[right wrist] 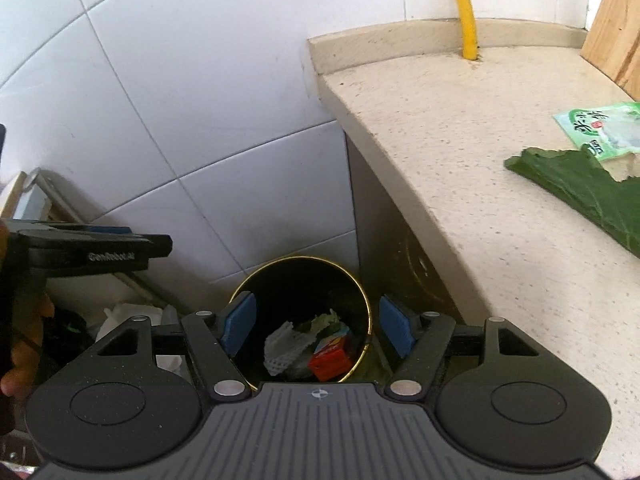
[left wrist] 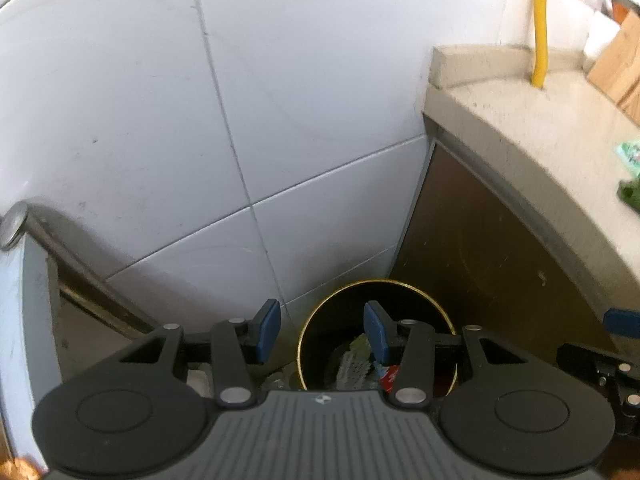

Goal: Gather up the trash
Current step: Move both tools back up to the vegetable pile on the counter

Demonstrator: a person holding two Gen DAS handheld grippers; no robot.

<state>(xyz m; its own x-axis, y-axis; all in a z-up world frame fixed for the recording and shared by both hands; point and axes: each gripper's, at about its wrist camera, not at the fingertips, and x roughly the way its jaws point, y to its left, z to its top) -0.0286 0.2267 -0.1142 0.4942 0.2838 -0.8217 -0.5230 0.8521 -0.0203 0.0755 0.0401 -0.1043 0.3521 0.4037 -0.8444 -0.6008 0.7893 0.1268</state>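
A black waste bin with a gold rim [left wrist: 316,312] [right wrist: 360,284] stands on the floor in the corner between the tiled wall and the counter. Inside lie a red carton [right wrist: 330,360], white foam netting [right wrist: 282,350] and a pale leaf scrap [right wrist: 326,322]. My left gripper [left wrist: 322,334] hangs open above the bin's left rim, nothing between its blue pads. My right gripper [right wrist: 318,328] is open above the bin mouth, also empty. On the counter lie a green leaf [right wrist: 588,196] and a green-and-white packet [right wrist: 600,128].
The speckled beige counter [right wrist: 460,152] fills the right side, with a yellow pipe [right wrist: 466,12] rising at its back and a wooden board [right wrist: 612,24] leaning far right. White crumpled paper [right wrist: 128,316] lies on the floor left of the bin. A hand [right wrist: 24,344] holds the left gripper.
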